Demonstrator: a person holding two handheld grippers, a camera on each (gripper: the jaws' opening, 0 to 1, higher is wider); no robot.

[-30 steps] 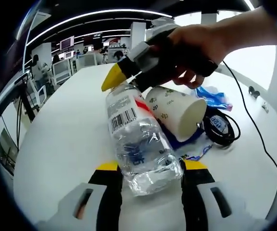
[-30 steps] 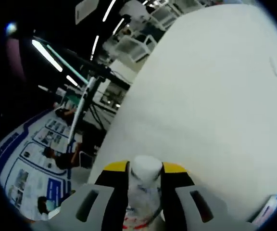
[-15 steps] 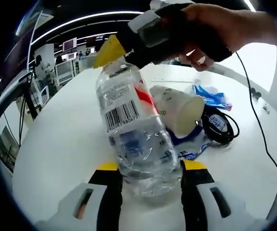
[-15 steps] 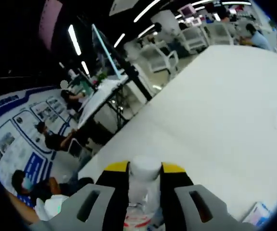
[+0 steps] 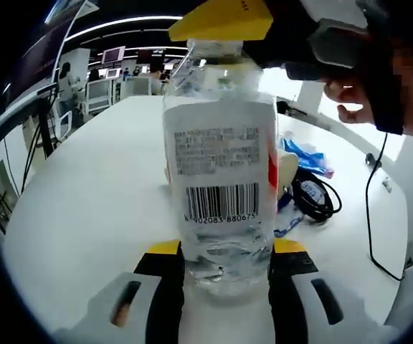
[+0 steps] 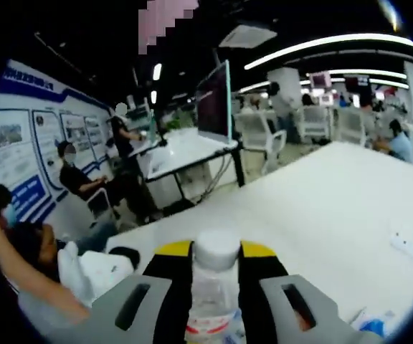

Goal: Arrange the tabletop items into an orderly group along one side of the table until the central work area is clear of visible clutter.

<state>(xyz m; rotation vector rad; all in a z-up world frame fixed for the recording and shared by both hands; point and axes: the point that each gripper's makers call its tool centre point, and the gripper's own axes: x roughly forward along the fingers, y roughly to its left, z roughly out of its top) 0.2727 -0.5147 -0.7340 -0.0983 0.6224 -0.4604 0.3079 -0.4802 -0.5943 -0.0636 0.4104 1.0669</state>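
Note:
A clear water bottle (image 5: 221,165) with a white barcode label stands upright on the white table (image 5: 84,186). My left gripper (image 5: 224,252) is shut on its base, one yellow-tipped jaw pressed to each side. My right gripper (image 5: 221,18), held by a hand (image 5: 389,93), comes in from the top right and clamps the neck. In the right gripper view the white cap (image 6: 216,247) sits between the jaws of my right gripper (image 6: 216,259), which is shut on it. A paper cup (image 5: 287,166) lies on its side behind the bottle, mostly hidden.
To the right of the bottle lie a blue packet (image 5: 303,152), a coiled black cable (image 5: 315,199) and a blue lanyard (image 5: 287,223). A thin black cord (image 5: 371,215) runs toward the table's right edge. Beyond the far edge of the table (image 6: 321,208) sit people (image 6: 77,183) at desks.
The bottle has swung from lying tilted to upright, its neck end lifted by my right gripper while my left gripper stayed on the base. Both views tilted with it.

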